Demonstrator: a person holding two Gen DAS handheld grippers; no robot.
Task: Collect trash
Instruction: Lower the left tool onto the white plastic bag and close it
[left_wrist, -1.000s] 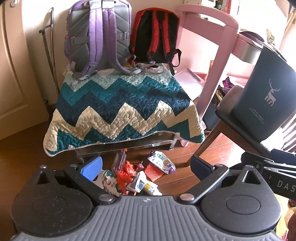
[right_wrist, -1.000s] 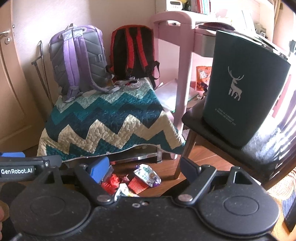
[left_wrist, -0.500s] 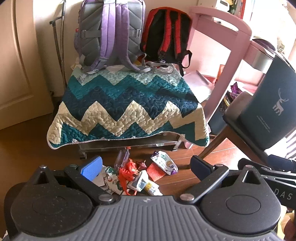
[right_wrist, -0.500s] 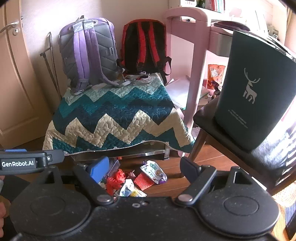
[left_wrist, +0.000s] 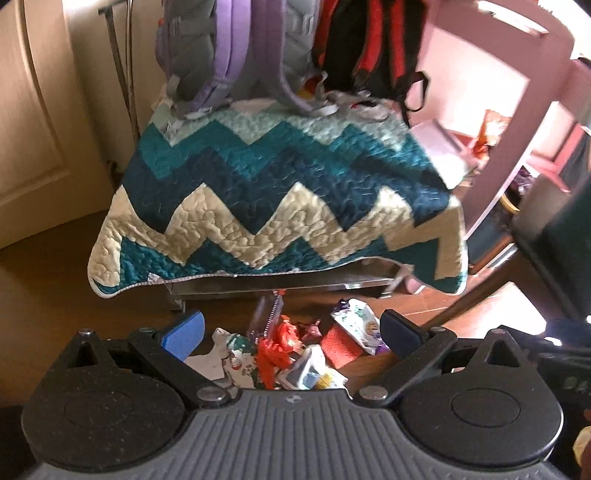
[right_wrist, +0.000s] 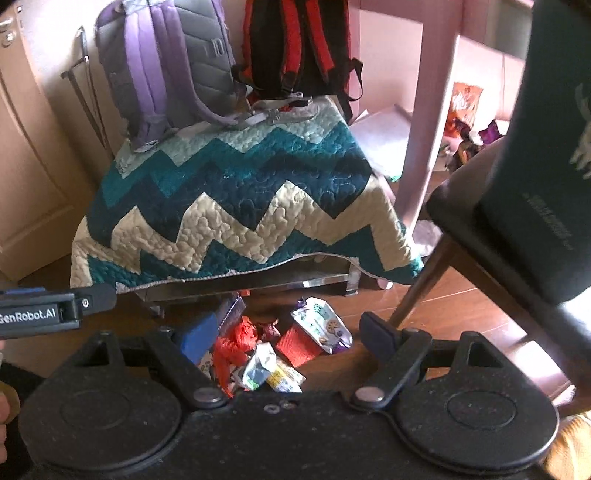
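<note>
Two tools hang over a small heap of trash (left_wrist: 291, 354) on the brown wooden floor (left_wrist: 55, 295), and both stand with their fingers spread wide and nothing between them. From the left wrist view, the left tool (left_wrist: 291, 332) frames the heap: a crumpled red wrapper (left_wrist: 275, 350), a red ridged piece (left_wrist: 338, 341), a white printed snack pouch (left_wrist: 356, 325) and some pale packets (left_wrist: 306, 373) lie touching or overlapping one another, all on the floor and none held. From the right wrist view, the right tool (right_wrist: 284, 332) shows the same pile low between its blue pad (right_wrist: 195, 338) and dark pad (right_wrist: 376, 334), with the left tool's black body, lettered GenRobot.AI (right_wrist: 40, 314), reaching in from the left edge. Just behind the trash stands a low metal frame (left_wrist: 280, 284) draped with a teal, navy and cream zigzag quilt (left_wrist: 280, 192). On the quilt, against the wall, rest a grey and purple backpack (right_wrist: 166, 66) and, beside it on the right, a black and red backpack (right_wrist: 299, 44). To the right rises a pink desk (right_wrist: 432, 110); nearer the camera a dark chair (right_wrist: 465, 221) carries a deep green bin with a white deer print (right_wrist: 546, 147). An orange snack bag (right_wrist: 463, 107) sits under the desk, well apart from the heap.
</note>
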